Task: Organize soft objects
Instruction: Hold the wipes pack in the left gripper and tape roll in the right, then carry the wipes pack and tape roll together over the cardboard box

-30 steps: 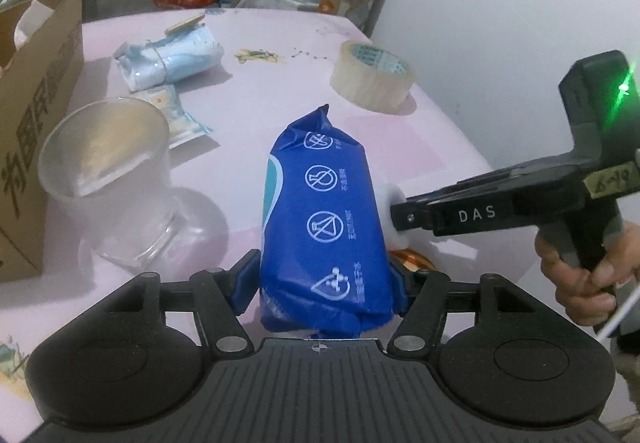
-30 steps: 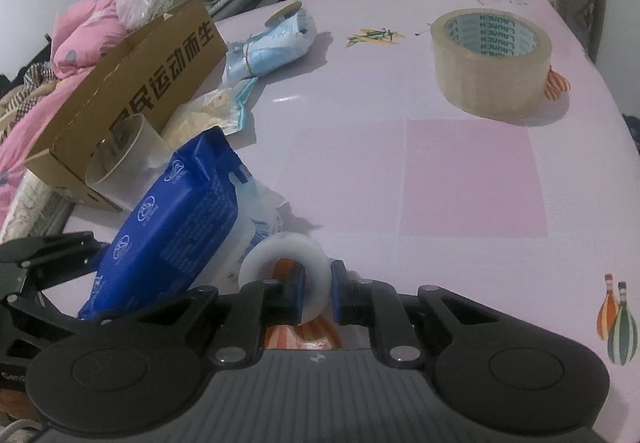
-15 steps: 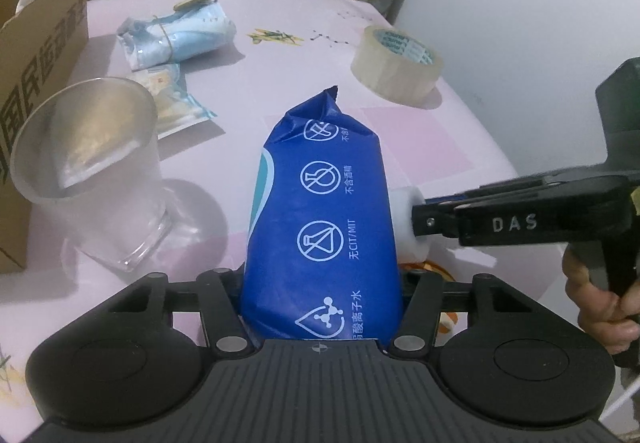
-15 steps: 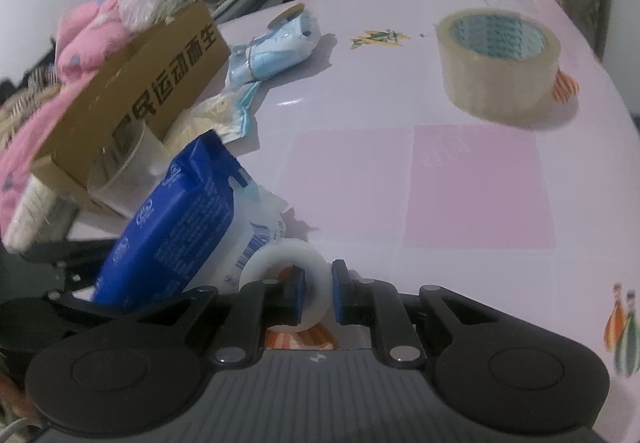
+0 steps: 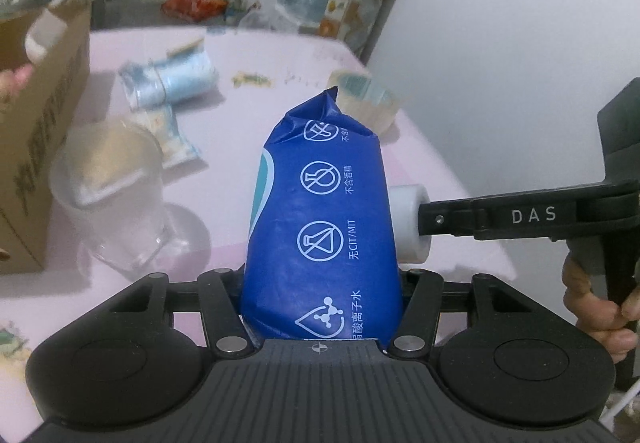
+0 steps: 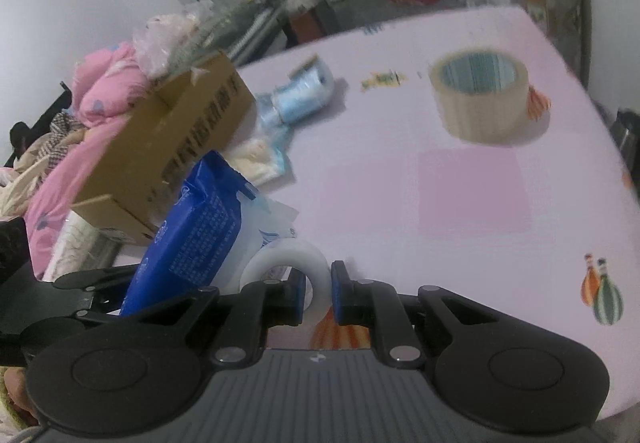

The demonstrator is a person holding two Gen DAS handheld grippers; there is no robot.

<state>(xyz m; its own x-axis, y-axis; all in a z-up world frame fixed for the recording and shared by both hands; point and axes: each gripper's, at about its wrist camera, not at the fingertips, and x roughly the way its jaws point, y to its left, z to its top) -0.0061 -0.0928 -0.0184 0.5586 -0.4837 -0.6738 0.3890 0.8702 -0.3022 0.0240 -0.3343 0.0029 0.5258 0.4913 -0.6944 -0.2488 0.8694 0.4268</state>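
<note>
A blue wet-wipes pack stands up between the fingers of my left gripper, which is shut on its lower end and holds it off the pink table. Just right of the pack, my right gripper comes in from the side, shut on the wall of a small white tape roll. In the right wrist view that white roll sits in the shut right gripper, one finger inside its hole, with the blue pack close on its left.
A cardboard box stands at the left with a clear plastic cup before it. A rolled light-blue pack, a small sachet and a wide packing-tape roll lie farther back. A hand grips the right handle.
The left jaws have narrowed onto the blue pack. Both grippers have risen from the table, carrying the pack and the white roll, and the table objects now sit farther off.
</note>
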